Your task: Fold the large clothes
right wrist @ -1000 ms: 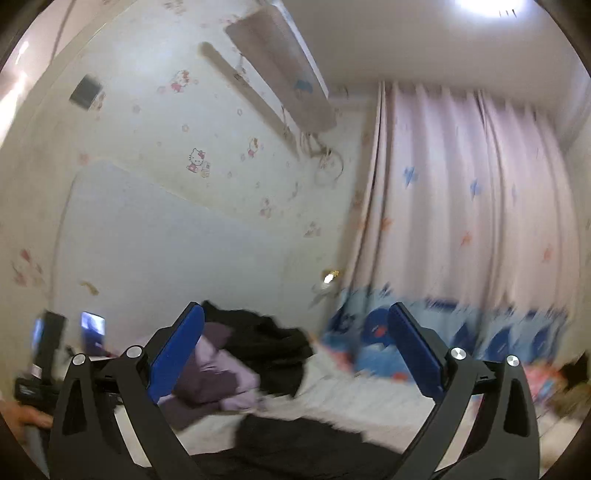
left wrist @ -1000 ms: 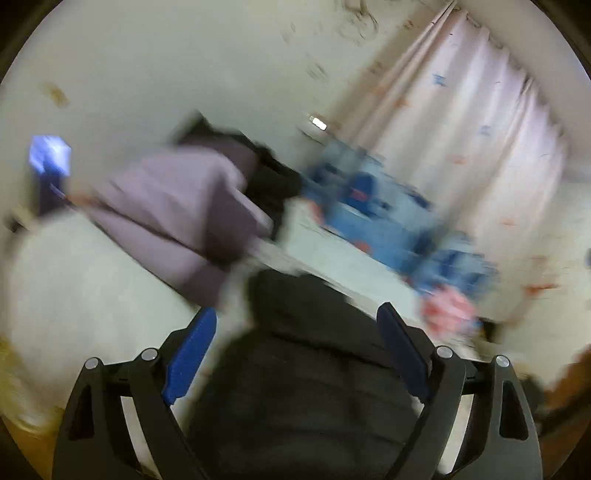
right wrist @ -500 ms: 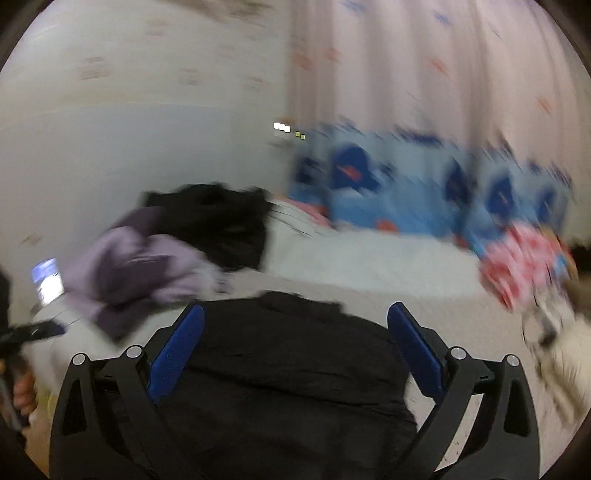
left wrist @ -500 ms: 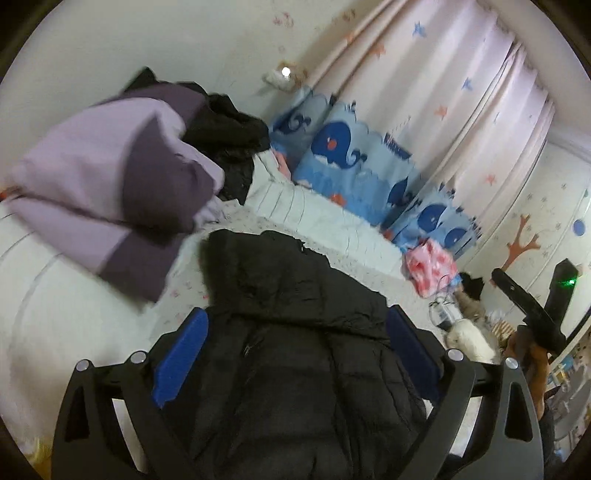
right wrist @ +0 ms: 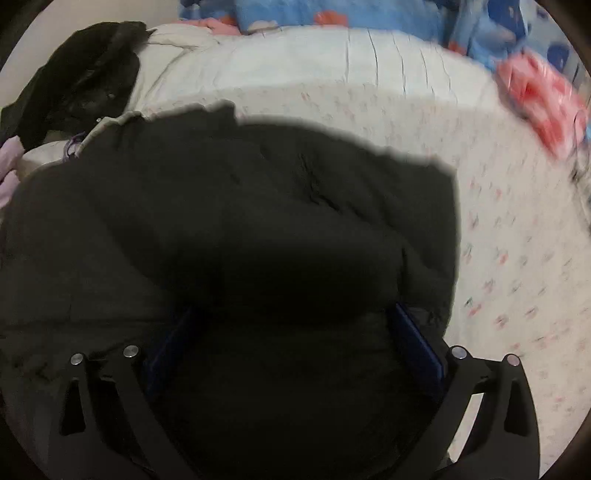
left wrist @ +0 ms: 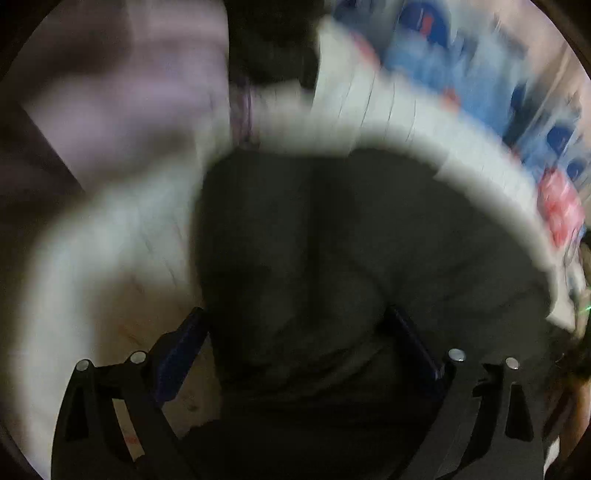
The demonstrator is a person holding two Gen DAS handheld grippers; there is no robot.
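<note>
A black padded jacket [left wrist: 332, 240] lies spread flat on the white bed [left wrist: 92, 258]. The left wrist view is heavily blurred. My left gripper [left wrist: 295, 312] points steeply down over the jacket's near part, jaws wide apart, the left blue pad [left wrist: 181, 350] at the jacket's left edge. In the right wrist view the same jacket [right wrist: 240, 203] fills the middle. My right gripper [right wrist: 293, 312] hangs over its near right part, open, with dark fabric below both pads. I cannot tell whether either gripper touches the cloth.
A lilac garment [left wrist: 110, 92] lies at the bed's far left, with a crumpled black garment [right wrist: 81, 81] beside it. A pink bundle [right wrist: 535, 96] sits at the far right. A blue patterned curtain [right wrist: 332, 11] hangs behind. Patterned sheet [right wrist: 517, 277] lies bare right of the jacket.
Both grippers have swung down from facing the wall and curtain to looking steeply down at the jacket, which now fills each view. Both stay wide open.
</note>
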